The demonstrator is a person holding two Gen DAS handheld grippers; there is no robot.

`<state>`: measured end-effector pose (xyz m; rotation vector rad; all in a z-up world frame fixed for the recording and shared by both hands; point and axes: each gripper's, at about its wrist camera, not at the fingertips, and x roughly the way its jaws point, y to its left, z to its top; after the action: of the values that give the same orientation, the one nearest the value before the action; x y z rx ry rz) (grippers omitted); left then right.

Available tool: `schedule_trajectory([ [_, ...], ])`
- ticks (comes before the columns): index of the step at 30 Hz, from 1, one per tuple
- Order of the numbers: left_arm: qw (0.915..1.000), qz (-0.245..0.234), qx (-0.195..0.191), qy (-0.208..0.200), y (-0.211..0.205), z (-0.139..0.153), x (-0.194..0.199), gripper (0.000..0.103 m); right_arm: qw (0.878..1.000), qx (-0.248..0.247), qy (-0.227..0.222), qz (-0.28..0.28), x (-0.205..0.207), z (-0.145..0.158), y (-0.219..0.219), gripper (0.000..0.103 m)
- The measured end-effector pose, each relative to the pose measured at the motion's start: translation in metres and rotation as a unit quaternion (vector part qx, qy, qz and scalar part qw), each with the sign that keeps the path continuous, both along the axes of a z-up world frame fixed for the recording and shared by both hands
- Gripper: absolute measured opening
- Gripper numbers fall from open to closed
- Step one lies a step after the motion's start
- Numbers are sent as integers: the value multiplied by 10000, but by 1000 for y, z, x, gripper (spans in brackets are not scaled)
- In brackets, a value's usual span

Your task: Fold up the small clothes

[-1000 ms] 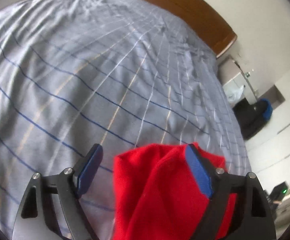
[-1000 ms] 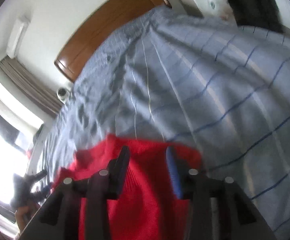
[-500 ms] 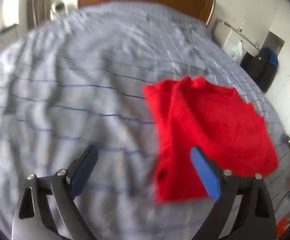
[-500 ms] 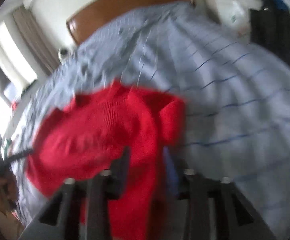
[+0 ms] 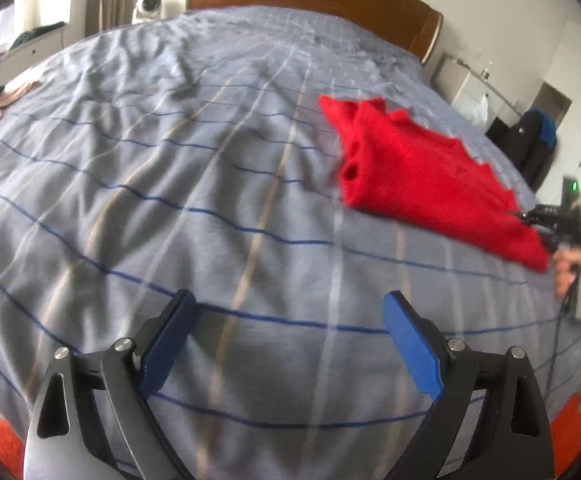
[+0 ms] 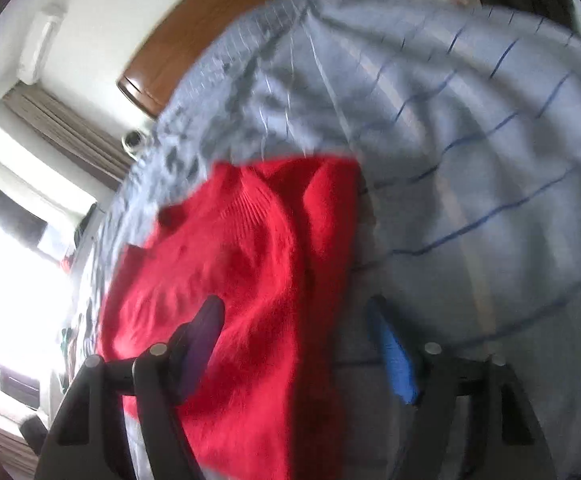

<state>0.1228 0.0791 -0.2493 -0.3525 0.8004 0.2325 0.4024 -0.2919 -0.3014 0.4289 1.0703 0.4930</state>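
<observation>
One red sweater [image 5: 422, 172] lies on bed [image 5: 194, 208] | my left claw [image 5: 286, 344] wide open, nothing between, well apart from sweater | my right claw [image 6: 294, 344] apart, just been closing, sweater edge between pads, not pressed.

Red knitted garment [image 6: 242, 280] lying folded on a grey striped bedspread [image 6: 470, 160], right gripper [image 6: 294, 320] just above its near edge, jaws apart and just been closing, garment between them unpinched, wooden headboard [image 6: 218, 24] beyond, bright window [image 6: 14, 264] left.
</observation>
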Motion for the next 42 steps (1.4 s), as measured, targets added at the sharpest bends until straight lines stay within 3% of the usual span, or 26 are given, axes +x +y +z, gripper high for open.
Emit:
schedule_trajectory([
  [1, 9999, 62, 108, -62, 3, 4, -7, 95, 9998, -172, 53, 5, 1, 1, 7, 9],
  [3, 9990, 282, 253, -241, 14, 7, -13, 95, 9997, -243, -14, -88, -3, 18, 17, 9],
  [6, 9980, 497, 81, -385, 33, 6, -14, 95, 9996, -118, -249, 107, -16, 60, 49, 9],
  [11, 9956, 725, -293, -517, 56, 2, -16, 95, 9965, -229, -450, 666, -30, 109, 149, 9],
  [14, 9949, 787, -299, -561, 65, 1, -23, 95, 9930, -484, -561, 925, -38, 111, 216, 9],
  [18, 9946, 837, -333, -524, 73, -2, -28, 95, 9865, -900, -648, 1205, -53, 84, 291, 10],
  [20, 9945, 854, -324, -514, 76, -3, -31, 95, 9811, -1153, -620, 1423, -57, 64, 320, 23],
  [21, 9945, 856, -322, -520, 77, -3, -32, 95, 9798, -1105, -467, 1597, -61, 55, 329, 45],
  [22, 9943, 857, -337, -535, 79, -3, -34, 95, 9811, -883, -387, 1678, -64, 56, 327, 54],
  [24, 9938, 860, -399, -579, 82, -2, -37, 95, 9828, -206, -326, 1805, -69, 69, 316, 58],
  [26, 9931, 873, -488, -606, 85, -2, -37, 95, 9743, 716, -337, 2108, -73, 92, 292, 64],
  [27, 9927, 887, -536, -610, 86, -2, -37, 95, 9716, 851, -440, 2163, -75, 101, 283, 69],
  [28, 9925, 894, -572, -614, 87, -3, -37, 95, 9710, 808, -677, 2146, -77, 111, 269, 71],
  [30, 9924, 886, -596, -608, 86, -3, -34, 95, 9746, 213, -1134, 1919, -80, 117, 246, 70],
  [32, 9926, 863, -598, -607, 84, -4, -33, 95, 9768, -687, -1202, 1632, -77, 101, 230, 53],
  [33, 9928, 845, -597, -606, 83, -4, -32, 95, 9758, -896, -1152, 1627, -76, 91, 229, 36],
  [34, 9930, 830, -588, -599, 81, -5, -31, 95, 9738, -1044, -1146, 1664, -78, 80, 231, 31],
  [39, 9946, 787, -419, -539, 74, -6, -30, 95, 9661, -311, -1199, 2263, -115, 39, 277, 31],
  [41, 9948, 786, -381, -523, 73, -7, -31, 95, 9572, -728, -1335, 2462, -132, 26, 299, 32],
  [42, 9950, 784, -356, -504, 72, -7, -31, 95, 9444, -1170, -1705, 2555, -146, 24, 310, 32],
])
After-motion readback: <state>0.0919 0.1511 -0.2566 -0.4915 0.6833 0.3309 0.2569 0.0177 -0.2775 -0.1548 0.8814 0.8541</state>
